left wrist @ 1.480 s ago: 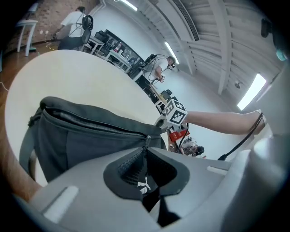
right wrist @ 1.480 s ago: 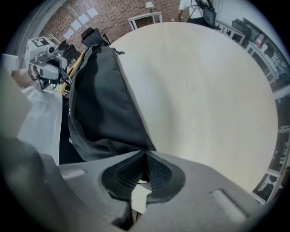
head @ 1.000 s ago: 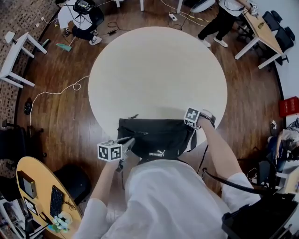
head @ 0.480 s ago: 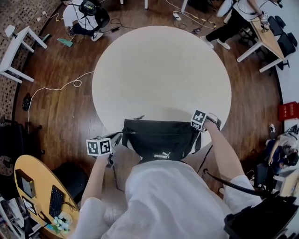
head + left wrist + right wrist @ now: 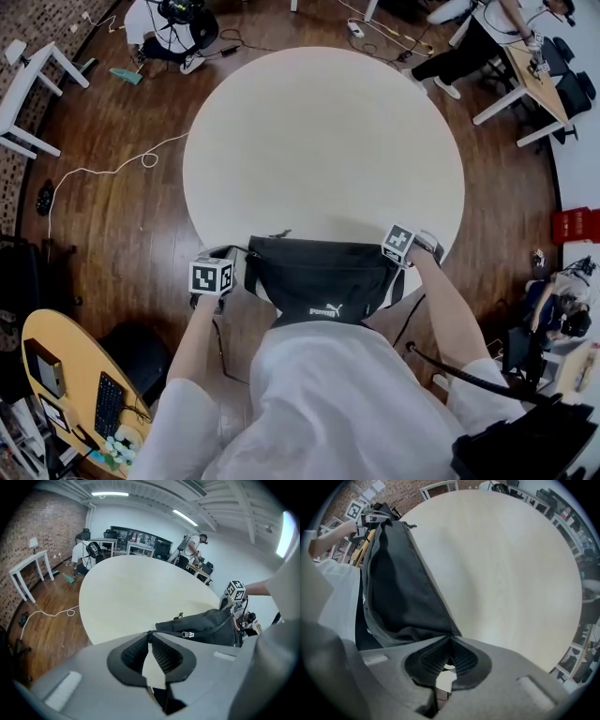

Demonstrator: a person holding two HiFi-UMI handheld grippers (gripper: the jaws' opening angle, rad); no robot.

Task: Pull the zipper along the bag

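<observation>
L claw (image 5: 149, 633) clenched on thin black cord (image 5: 166, 632), moved out past bag's (image 5: 319, 277) L end, table's (image 5: 319, 141) near edge. R claw (image 5: 450, 638) grips bag's R corner. Zip prob. near its end.

Ceiling strip lights (image 5: 108, 494) above the round table (image 5: 323, 141) throw a bright, even light, and in the left gripper view they burn out to plain white. The pale tabletop looks nearly washed out from the head view, with only soft, faint shadows. The wooden floor (image 5: 112, 216) around the table carries a dull sheen. On the table's near edge the bag (image 5: 319, 277) is a dark mass with little detail in its folds. All three views bend hard like a fisheye, curving the room around the table. Both gripper views go black at the corners. Nearest the lens, the left gripper (image 5: 149, 633) and the right gripper (image 5: 450, 638) are soft and out of focus.
</observation>
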